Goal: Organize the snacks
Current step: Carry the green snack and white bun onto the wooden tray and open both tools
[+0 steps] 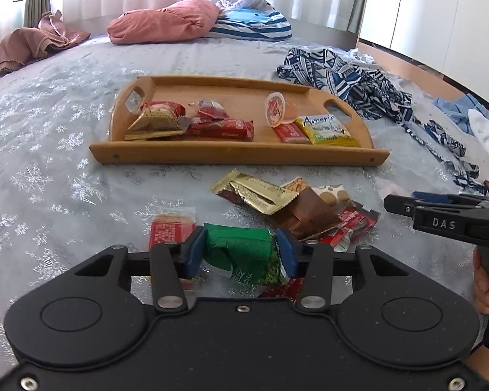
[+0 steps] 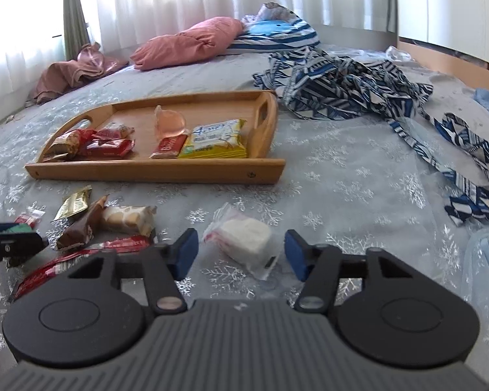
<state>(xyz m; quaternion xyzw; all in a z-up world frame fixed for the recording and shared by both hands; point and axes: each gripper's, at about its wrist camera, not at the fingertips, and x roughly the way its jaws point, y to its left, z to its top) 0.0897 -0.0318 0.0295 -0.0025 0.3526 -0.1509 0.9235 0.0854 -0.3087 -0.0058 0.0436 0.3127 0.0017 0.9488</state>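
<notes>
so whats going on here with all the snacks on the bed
A person with a gripper in each hand is sorting snacks from the bed into a wooden tray, which already holds several packets. The left gripper has its jaws shut on a green packet. The right gripper has its jaws around a white snack in a clear bag, not yet pressing on it. A small pile of packets still lies on the bedspread.
</notes>
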